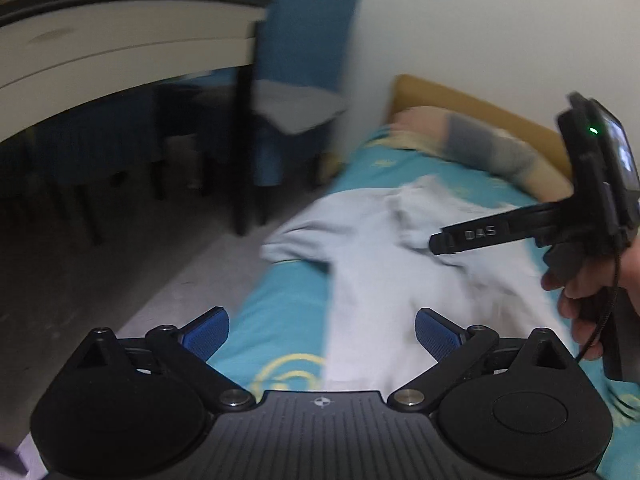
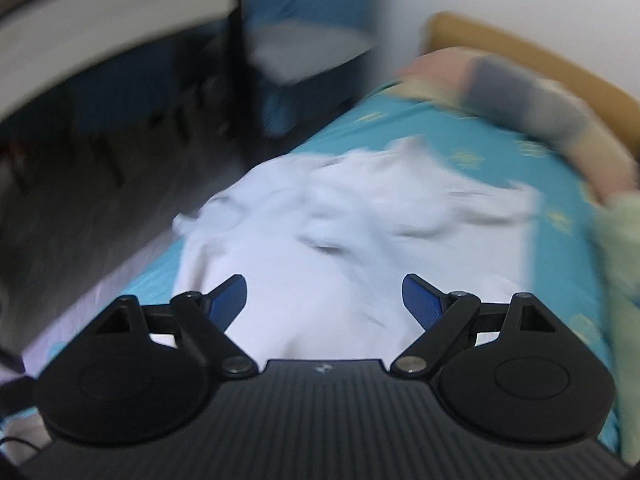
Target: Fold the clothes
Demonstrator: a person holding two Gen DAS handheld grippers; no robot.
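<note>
A white garment [image 1: 400, 268] [image 2: 340, 232] lies spread and rumpled on a bed with a turquoise sheet [image 1: 280, 320] [image 2: 500, 152]; one sleeve reaches the bed's left edge. My left gripper [image 1: 322, 332] hovers over the garment's near left part, open, with nothing between its blue pads. In its own view my right gripper [image 2: 324, 300] is open above the middle of the garment and holds nothing. The left wrist view shows it from the side at the right, one of its fingers [image 1: 472, 236] over the cloth, a hand [image 1: 580, 300] on its handle. Both views are blurred.
A pink and grey rolled blanket [image 1: 480, 144] [image 2: 520, 96] lies against the wooden headboard [image 1: 460, 96]. A pale green cloth [image 2: 624, 240] sits at the bed's right edge. Left of the bed are grey floor [image 1: 120, 272], a white desk [image 1: 120, 48] and a blue chair [image 1: 300, 60].
</note>
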